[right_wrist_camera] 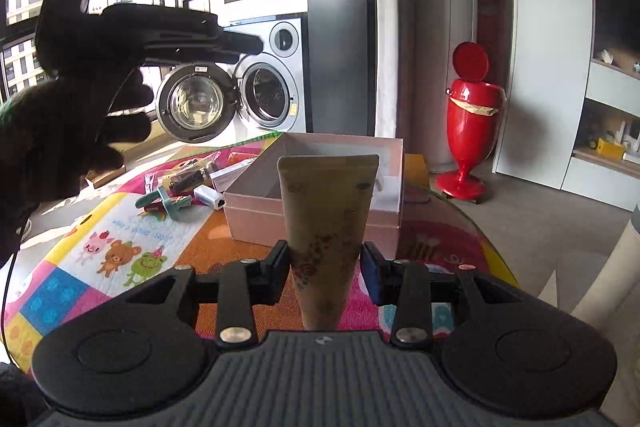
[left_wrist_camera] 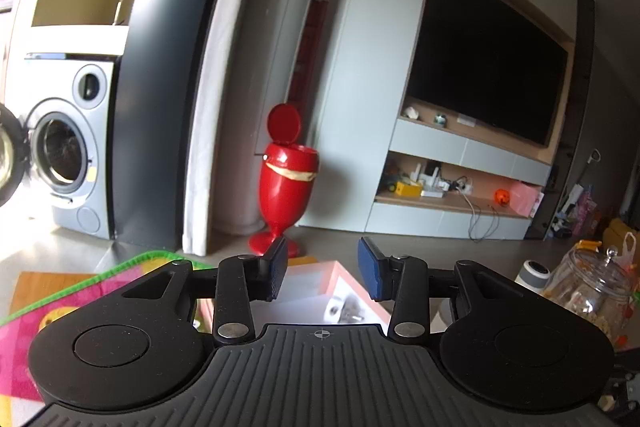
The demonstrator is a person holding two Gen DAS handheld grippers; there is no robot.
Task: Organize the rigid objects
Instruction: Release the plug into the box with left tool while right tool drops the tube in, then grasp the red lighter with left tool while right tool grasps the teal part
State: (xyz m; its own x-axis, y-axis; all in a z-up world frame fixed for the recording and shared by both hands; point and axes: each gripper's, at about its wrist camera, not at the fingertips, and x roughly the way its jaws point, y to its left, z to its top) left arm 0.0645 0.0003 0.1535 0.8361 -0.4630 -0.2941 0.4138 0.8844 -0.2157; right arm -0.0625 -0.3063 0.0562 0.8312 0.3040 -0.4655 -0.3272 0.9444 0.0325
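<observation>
The right gripper (right_wrist_camera: 324, 273) is closed on a tan tube (right_wrist_camera: 326, 223), which is pinched near its narrow end between the two pads. The tube is held with its long axis running away from the camera, its flat crimped end pointing forward and up toward a pink box (right_wrist_camera: 312, 223). The cap end is hidden behind the gripper body.

The left gripper (left_wrist_camera: 322, 269) is seen with its jaws part-way apart and nothing between them; no object is touched by its blue pads (left_wrist_camera: 370, 269). In the right wrist view it is seen from the side, raised at the upper left and gripped by a dark-gloved hand (right_wrist_camera: 60, 131).

The pink box is open on top and is set on a colourful play mat (right_wrist_camera: 120, 227) covering a table. A small white item is seen against its inner wall from the right wrist view, and a few small pale and grey items are made out in it from the left wrist view, too blurred to name. Loose small items, among them a teal clip (right_wrist_camera: 164, 203) and a white adapter (right_wrist_camera: 210, 197), are scattered on the mat to the left of the box. A glass jar (left_wrist_camera: 588, 287) with a lid is seen at the right of the left wrist view.
</observation>
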